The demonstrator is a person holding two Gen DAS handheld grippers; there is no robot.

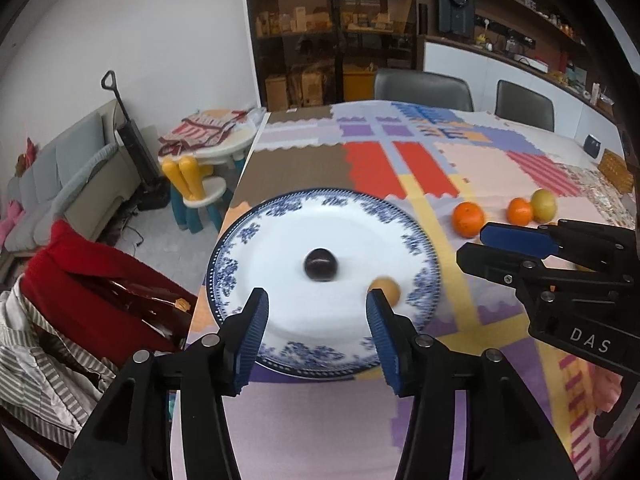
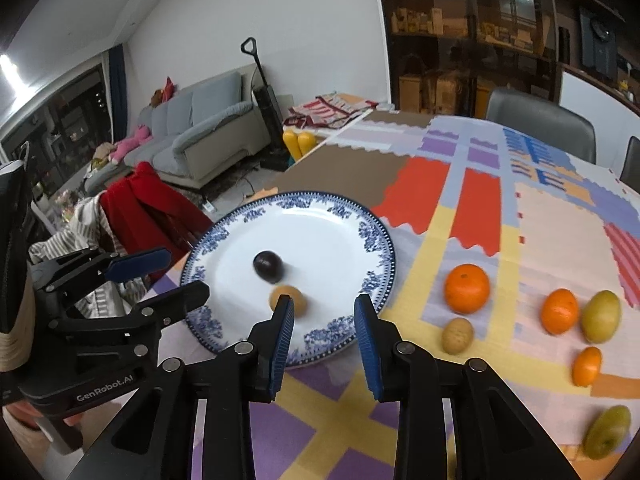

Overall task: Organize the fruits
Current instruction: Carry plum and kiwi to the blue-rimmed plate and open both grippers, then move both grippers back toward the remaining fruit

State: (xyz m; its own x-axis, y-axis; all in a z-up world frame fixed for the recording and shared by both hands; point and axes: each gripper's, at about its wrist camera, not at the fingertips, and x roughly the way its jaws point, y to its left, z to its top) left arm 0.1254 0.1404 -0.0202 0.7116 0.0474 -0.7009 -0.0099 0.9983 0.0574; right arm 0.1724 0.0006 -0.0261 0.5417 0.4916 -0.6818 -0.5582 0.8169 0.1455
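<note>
Plate [image 1: 424, 256]: blue-rimmed, white, near the table's left edge on the patchwork cloth [image 2: 560, 216].
Plum [image 1: 320, 265]: dark, round, near the plate's centre.
Small fruit [image 1: 386, 289]: tan-orange, blurred, on the plate just right of the plum; the two appear close, contact cannot be told.
Left gripper [image 1: 317, 316]: tongs spread wide, nothing between them, held over the plate's near rim.
Right gripper [image 2: 323, 322]: tongs spread, nothing pinched, over the plate's near right rim; the left fingertip [image 2: 285, 312] overlaps the small fruit in its own view.
Large orange [image 2: 466, 288]: on the cloth, right of the plate, apart from it.
Potato-like fruit [image 2: 457, 335]: tan, just in front of the large orange.
Second orange [image 2: 559, 311]: further right, touching or just beside a yellow-green fruit [image 2: 601, 316].
Small orange [image 2: 587, 366]: nearer the camera than that pair.
Green fruit [image 2: 608, 432]: blurred, at the lower right edge.
Chair [image 1: 100, 280]: left of the table, draped in red and striped cloth.
</note>
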